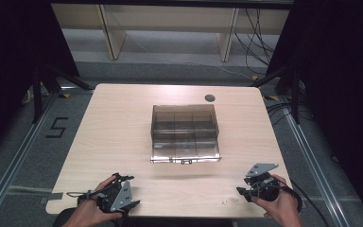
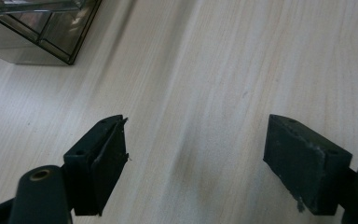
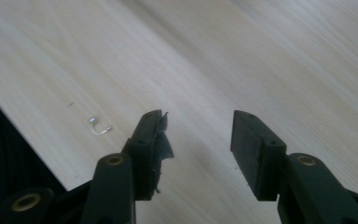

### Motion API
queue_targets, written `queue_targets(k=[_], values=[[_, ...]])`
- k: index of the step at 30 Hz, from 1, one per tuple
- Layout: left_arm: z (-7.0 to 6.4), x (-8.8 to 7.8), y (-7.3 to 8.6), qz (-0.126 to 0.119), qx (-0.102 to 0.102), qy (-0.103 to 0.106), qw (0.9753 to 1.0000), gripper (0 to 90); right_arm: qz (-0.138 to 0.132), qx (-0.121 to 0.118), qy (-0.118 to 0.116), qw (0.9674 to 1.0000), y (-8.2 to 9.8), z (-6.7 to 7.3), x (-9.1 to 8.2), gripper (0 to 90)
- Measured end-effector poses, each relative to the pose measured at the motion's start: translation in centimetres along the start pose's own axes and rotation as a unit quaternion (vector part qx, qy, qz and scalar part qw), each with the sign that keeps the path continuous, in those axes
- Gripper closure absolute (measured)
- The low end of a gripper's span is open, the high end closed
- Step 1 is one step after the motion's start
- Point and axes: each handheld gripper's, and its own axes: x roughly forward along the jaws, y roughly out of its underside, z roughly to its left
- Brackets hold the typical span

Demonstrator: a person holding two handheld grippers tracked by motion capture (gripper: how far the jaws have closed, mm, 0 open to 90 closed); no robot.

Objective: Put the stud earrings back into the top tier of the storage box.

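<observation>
A smoky see-through compartment box (image 1: 184,124) stands in the middle of the pale wooden table (image 1: 118,127), its lid folded down toward me. Its corner (image 2: 37,32) appears at the upper left in the left gripper view. My left gripper (image 1: 133,191) (image 2: 196,140) rests near the table's front left edge, open, with bare wood between its jaws. My right gripper (image 1: 243,190) (image 3: 198,128) hovers over the front right of the table; its jaws stand partly apart with nothing between them. A tiny silver hook-shaped piece (image 3: 99,126) lies on the wood just left of the right gripper's jaws, near the table edge.
A round grey grommet (image 1: 210,98) sits in the table behind the box. Past the far edge stand a pale wooden shelf frame (image 1: 113,33) and loose cables (image 1: 257,42) on the floor. Black stand legs (image 1: 42,90) flank the table.
</observation>
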Motion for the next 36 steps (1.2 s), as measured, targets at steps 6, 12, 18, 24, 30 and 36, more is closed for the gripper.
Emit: queue_targets(k=[6,12,18,24,30,36], values=[[0.0,0.0,0.0,0.001,-0.004,0.003,1.0000,20.6,0.045,-0.029,-0.019,0.9984,-0.1,1.1,0.5,69.1],[0.0,0.0,0.0,-0.005,-0.011,0.002,0.9999,20.6,0.088,-0.047,-0.031,0.9945,-0.2,1.5,1.4,74.0],[0.0,0.1,0.0,0.004,-0.003,0.000,1.0000,20.6,0.124,-0.062,-0.039,0.9896,-0.8,2.0,2.0,79.1],[0.0,0.1,0.0,0.004,-0.008,0.006,0.9999,20.5,0.175,-0.083,-0.031,0.9805,-1.7,2.0,2.7,81.1],[0.0,0.2,0.0,0.004,-0.004,0.003,1.0000,20.5,0.218,-0.096,-0.048,0.9700,-2.7,1.8,3.3,84.3],[0.0,0.2,0.0,-0.001,-0.007,0.005,1.0000,20.6,0.244,-0.095,-0.061,0.9631,-3.4,2.1,3.7,85.0]])
